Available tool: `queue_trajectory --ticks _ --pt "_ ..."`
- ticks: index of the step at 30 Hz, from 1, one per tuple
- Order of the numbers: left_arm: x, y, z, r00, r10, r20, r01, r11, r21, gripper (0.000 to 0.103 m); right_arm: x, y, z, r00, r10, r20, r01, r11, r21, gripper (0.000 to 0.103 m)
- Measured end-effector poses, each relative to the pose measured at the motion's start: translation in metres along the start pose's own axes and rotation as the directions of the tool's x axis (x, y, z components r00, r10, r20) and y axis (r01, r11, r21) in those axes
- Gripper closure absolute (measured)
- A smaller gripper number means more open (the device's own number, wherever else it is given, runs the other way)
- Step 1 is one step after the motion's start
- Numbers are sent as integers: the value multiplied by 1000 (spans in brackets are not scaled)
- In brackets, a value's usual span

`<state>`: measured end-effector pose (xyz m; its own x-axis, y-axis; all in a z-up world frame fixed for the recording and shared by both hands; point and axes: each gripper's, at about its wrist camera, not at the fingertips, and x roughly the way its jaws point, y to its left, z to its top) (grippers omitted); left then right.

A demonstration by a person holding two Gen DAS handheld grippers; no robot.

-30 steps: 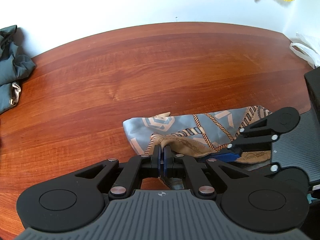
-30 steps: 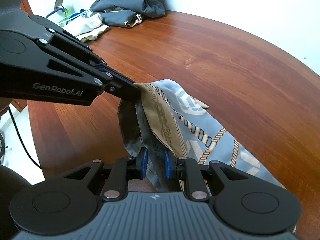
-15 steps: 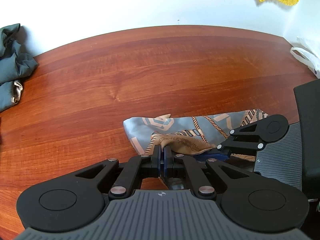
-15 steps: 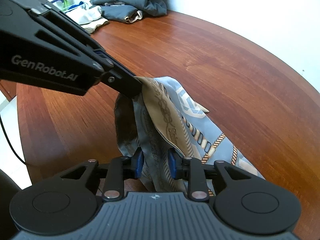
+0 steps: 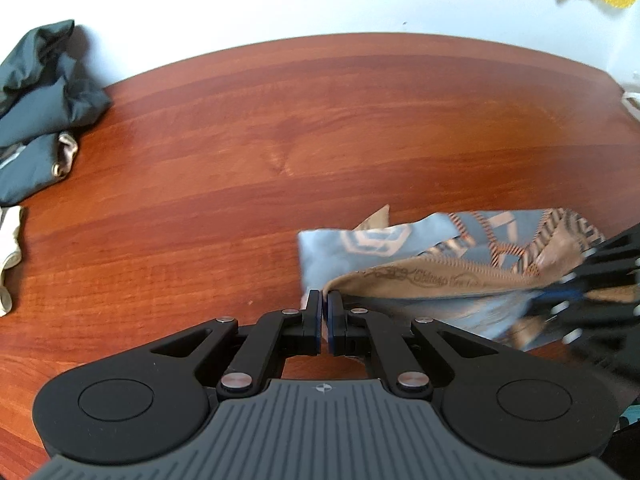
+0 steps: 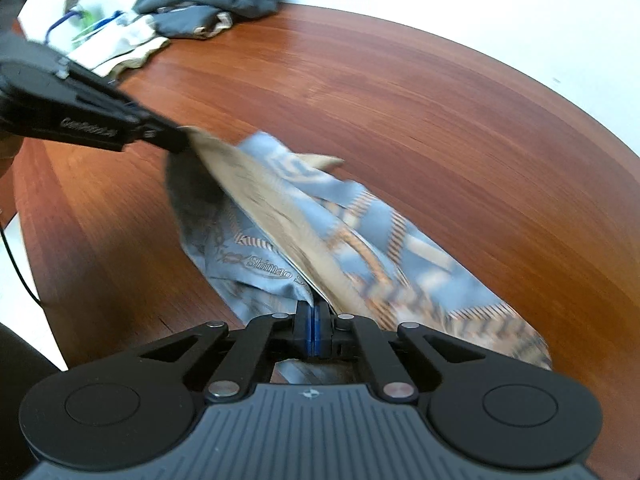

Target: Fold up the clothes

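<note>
Silky blue-and-tan scarf (image 6: 352, 236) hangs partly lifted over the near part of the wooden table (image 5: 320, 128), its tan hem stretched between 2 grippers. The left gripper (image 5: 325, 312) has its fingers clamped on one end of that hem; the right gripper (image 6: 313, 330) pinches the other end. It looks light, limp and slippery, so I judge hems and corners the safest holds.

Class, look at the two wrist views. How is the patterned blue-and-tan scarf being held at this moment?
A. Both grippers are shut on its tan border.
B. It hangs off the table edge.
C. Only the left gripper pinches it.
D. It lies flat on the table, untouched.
A: the left gripper and the right gripper each pinch the tan border of the scarf, stretched between them above the table.
</note>
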<state>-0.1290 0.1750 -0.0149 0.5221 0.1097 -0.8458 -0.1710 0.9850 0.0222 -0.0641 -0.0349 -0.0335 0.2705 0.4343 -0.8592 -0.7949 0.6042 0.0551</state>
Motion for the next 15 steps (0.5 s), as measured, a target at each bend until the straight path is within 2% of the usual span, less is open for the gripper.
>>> queue_trajectory --ticks 7,15 --pt "9 14 -9 999 46 -24 -46 999 -21 100 -23 -51 -38 994 -109 -33 112 987 117 102" --pt "6 42 -12 994 104 -21 -105 993 -57 100 -51 -111 -79 964 -256 -71 265 937 227 102"
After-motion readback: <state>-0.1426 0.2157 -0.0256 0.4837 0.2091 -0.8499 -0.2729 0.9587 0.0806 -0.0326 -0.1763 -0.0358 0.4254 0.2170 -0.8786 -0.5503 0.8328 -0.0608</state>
